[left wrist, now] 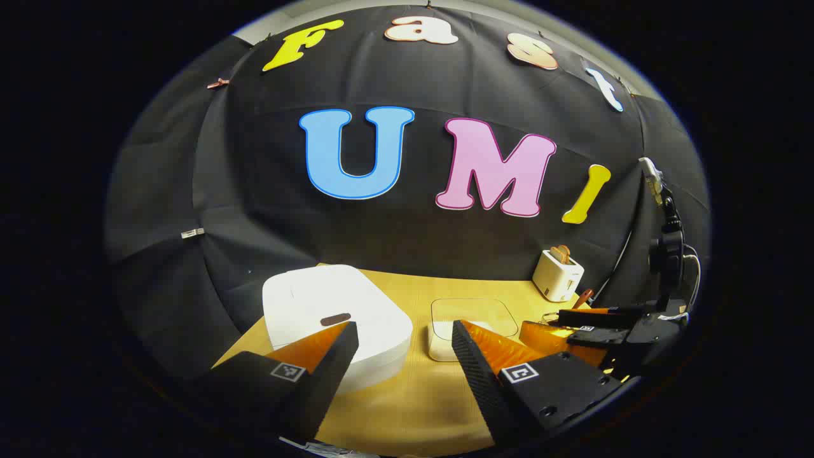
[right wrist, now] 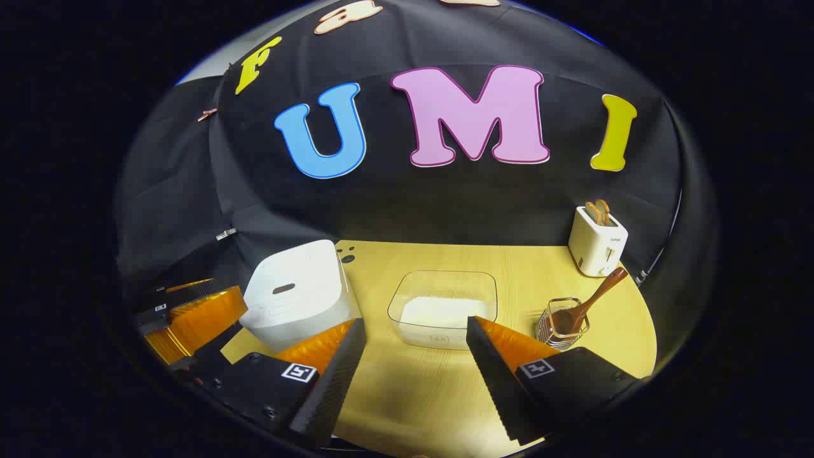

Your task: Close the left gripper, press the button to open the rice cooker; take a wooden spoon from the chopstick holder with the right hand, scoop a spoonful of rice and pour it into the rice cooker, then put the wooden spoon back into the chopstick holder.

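Rice cooker (right wrist: 299,296) sitting lid-down, wooden spoon (right wrist: 588,302) resting in its holder (right wrist: 563,324) (nothing begun); both grippers' fingers (left wrist: 346,346) gaping, released.

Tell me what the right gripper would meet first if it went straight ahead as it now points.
Probably the clear rice container: it sits straight ahead between the fingers of the open right gripper, low on the table. Depth is unclear, so the gripper might pass above its rim.
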Motion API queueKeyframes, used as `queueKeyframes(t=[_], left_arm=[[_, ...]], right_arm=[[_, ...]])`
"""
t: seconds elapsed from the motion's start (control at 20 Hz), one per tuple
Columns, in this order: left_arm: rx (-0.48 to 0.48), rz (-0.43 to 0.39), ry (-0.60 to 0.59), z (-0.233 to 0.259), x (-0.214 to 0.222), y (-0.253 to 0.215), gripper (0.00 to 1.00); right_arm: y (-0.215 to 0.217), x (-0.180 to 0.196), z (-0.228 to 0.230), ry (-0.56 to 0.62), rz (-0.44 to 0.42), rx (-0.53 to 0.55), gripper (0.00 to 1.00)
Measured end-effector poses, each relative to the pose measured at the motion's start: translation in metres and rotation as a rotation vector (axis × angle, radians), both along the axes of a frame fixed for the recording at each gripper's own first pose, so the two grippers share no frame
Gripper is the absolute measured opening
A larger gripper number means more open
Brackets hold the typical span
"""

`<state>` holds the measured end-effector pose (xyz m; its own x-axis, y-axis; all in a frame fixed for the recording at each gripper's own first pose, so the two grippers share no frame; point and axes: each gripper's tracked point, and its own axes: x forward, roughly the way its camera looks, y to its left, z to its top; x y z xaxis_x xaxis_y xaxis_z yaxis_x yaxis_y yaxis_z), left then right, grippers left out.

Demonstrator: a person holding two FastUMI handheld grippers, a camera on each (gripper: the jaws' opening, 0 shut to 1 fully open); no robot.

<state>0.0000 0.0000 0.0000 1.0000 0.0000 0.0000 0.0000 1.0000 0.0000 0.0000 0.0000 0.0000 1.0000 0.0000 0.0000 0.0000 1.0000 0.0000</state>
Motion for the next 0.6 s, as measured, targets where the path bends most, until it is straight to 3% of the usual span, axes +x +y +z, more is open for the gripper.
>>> queueKeyframes(t=[0.3, 0.6], left_arm=[[-0.06, 0.006, 0.038, -0.016, 0.008, 0.005, 0.96], [-0.046, 0.006, 0.008, -0.005, 0.017, 0.006, 0.96]], right_arm=[[-0.009, 0.003, 0.005, -0.018, -0.026, 0.009, 0.99], [-0.02, -0.002, 0.009, -0.039, -0.055, 0.013, 0.99]])
